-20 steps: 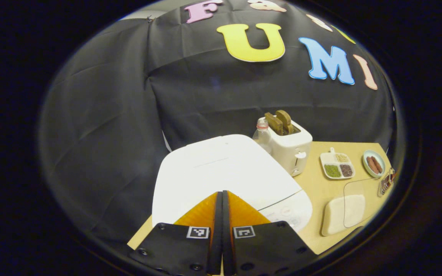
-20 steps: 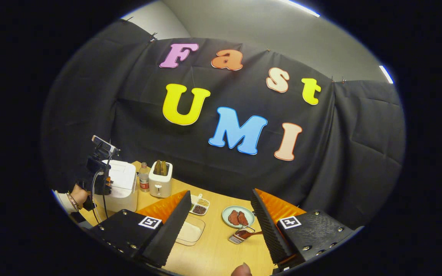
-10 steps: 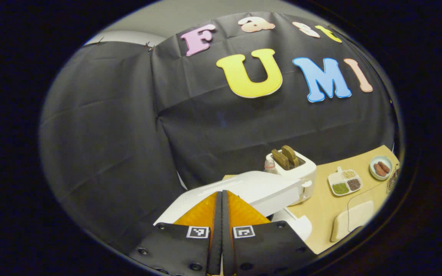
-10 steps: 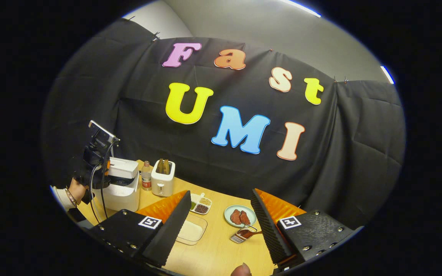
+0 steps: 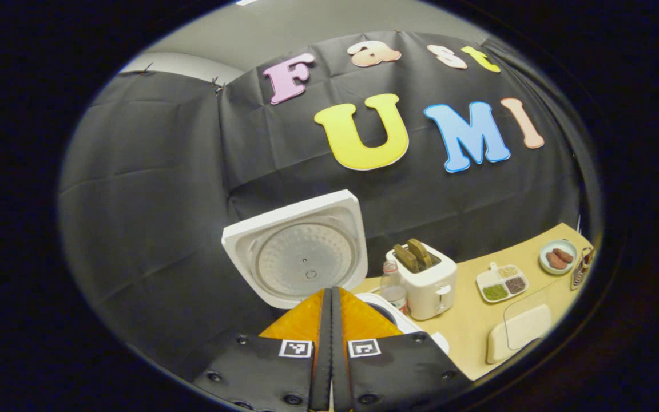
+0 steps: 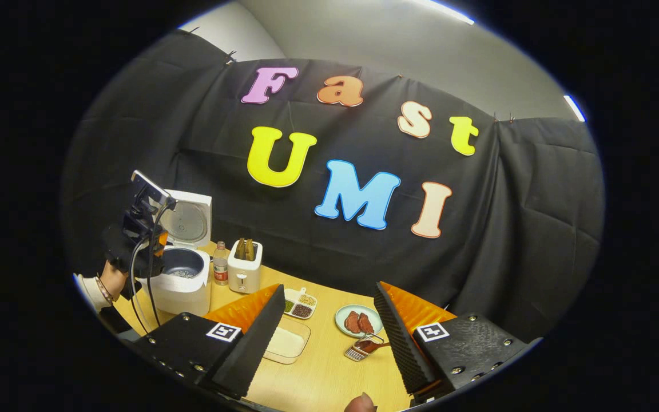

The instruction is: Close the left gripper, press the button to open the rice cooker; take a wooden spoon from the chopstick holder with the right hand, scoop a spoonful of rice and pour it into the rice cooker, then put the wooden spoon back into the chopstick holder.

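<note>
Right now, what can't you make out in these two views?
- Rice cooker body and button: left gripper view, hidden behind the left gripper.
- Chopstick holder: right gripper view, too small to pick out the wooden spoon.
- Rice container: right gripper view, partly hidden behind the right gripper.

White rice cooker [image 6: 183,280] on table's left end, lid [image 5: 298,249] upright, open.

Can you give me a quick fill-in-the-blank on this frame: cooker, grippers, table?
1. The rice cooker's lid stands ____.
2. The left gripper has its fingers ____.
3. The right gripper is open and holds ____.
4. Between the cooker and the toaster stands a ____.

Missing words: open; shut; nothing; bottle
</note>
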Tool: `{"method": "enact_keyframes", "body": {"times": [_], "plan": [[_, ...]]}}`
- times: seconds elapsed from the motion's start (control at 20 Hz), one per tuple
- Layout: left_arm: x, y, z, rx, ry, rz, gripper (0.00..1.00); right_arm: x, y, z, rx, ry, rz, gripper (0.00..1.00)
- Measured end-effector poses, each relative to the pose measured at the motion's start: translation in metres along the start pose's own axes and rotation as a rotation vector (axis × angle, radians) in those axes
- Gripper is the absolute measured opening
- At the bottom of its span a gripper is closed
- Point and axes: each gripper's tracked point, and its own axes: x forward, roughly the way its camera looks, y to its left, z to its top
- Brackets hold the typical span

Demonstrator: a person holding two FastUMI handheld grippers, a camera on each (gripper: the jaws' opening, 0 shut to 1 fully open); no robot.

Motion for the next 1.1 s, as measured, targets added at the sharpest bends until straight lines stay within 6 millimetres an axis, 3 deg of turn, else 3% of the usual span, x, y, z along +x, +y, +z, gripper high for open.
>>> {"method": "enact_keyframes", "body": {"times": [0.2, 0.7, 0.9, 0.95, 1.0, 1.05, 1.1], "plan": [[-0.013, -0.003, -0.015, 0.018, 0.034, -0.009, 0.09, -0.007, -0.007, -0.002, 0.014, -0.005, -0.011, 0.95], [-0.065, -0.003, -0.006, -0.038, 0.036, -0.04, 0.09, -0.01, -0.058, -0.015, 0.102, -0.032, -0.074, 0.96], [-0.092, -0.002, 0.001, -0.056, 0.049, -0.015, 0.13, 0.007, -0.091, -0.037, 0.103, -0.035, -0.088, 0.95], [-0.1, -0.003, 0.003, -0.056, 0.058, -0.004, 0.16, 0.014, -0.101, -0.044, 0.1, -0.034, -0.092, 0.95], [-0.11, -0.007, 0.003, -0.059, 0.072, 0.0, 0.28, 0.024, -0.112, -0.056, 0.102, -0.025, -0.094, 0.95], [-0.119, -0.012, 0.005, -0.066, 0.076, 0.004, 0.23, 0.032, -0.123, -0.068, 0.113, -0.014, -0.094, 0.95], [-0.129, -0.019, 0.011, -0.076, 0.072, -0.001, 0.28, 0.042, -0.134, -0.08, 0.132, -0.003, -0.095, 0.96]]}}
